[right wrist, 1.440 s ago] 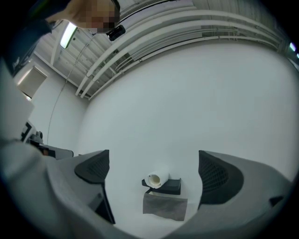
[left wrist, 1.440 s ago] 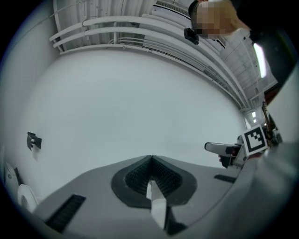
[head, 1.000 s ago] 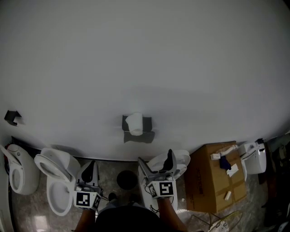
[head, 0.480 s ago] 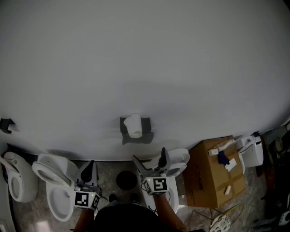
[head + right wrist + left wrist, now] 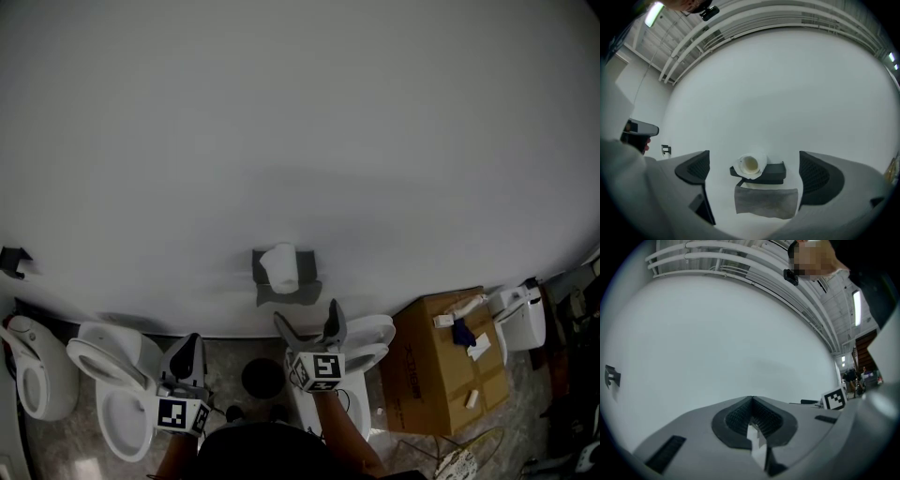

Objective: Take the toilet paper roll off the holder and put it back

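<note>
While right gripper (image 5: 307, 320) faces the holder (image 5: 774, 171), step: reach, no contact yet.
Roll: toilet paper roll (image 5: 751, 164) on holder, toward its left end, core facing the gripper.
Right fingers: wide apart, nothing gripped, well short of holder, roll framed in the gap.
Left gripper (image 5: 187, 354): fingers pressed together, empty, low and left of holder.
Below holder: grey sheet (image 5: 766, 202) hanging.
Risk: a jaw could snag holder shelf or sheet; a hard squeeze likely crushes the roll; an off-centre grip could knock it off holder.
</note>
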Demonstrator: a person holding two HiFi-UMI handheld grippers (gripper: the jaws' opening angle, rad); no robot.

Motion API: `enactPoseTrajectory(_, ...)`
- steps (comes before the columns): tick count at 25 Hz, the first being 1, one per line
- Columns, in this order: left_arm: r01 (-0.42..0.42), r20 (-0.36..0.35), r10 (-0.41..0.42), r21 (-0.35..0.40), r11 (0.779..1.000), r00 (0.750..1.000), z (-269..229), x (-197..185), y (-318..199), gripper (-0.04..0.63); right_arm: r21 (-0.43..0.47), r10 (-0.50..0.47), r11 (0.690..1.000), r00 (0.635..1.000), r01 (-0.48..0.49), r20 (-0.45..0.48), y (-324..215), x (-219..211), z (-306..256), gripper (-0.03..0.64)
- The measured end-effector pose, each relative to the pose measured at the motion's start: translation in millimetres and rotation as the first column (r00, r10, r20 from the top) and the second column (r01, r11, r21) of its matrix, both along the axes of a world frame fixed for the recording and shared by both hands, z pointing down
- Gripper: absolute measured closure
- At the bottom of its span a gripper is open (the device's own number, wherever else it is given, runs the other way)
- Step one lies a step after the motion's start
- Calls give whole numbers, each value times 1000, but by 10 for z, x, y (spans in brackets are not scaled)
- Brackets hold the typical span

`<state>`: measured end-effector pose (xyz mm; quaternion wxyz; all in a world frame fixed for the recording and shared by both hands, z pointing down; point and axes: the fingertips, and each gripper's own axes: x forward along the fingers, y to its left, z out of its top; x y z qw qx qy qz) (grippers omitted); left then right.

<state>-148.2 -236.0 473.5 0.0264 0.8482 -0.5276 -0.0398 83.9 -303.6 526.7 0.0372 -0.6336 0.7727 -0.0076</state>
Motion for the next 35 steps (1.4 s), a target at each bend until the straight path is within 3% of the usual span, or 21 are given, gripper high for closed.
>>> enactPoseTrajectory(17,43,-2,-43,13,999,999,-26,-114,-109,592,-76,-18,997,1000,16,-24,-532,-153,395,44)
enactPoseTrajectory(30,27,-6,-27,-10,1000,1000,50,-152,-153,592,-113,-8,994,999,4,-37,-805,-175,486,48)
enactPoseTrajectory(32,30,-5,-30,-12,999,1000,57,-160,-160,592,-124,-8,992,999,3,-42,-832,-176,524,55)
enactPoseTrajectory(35,34,-3,-35,-15,999,999,62,-172,-166,592,-119,13,993,999,-19,-49,-852,-117,532,122)
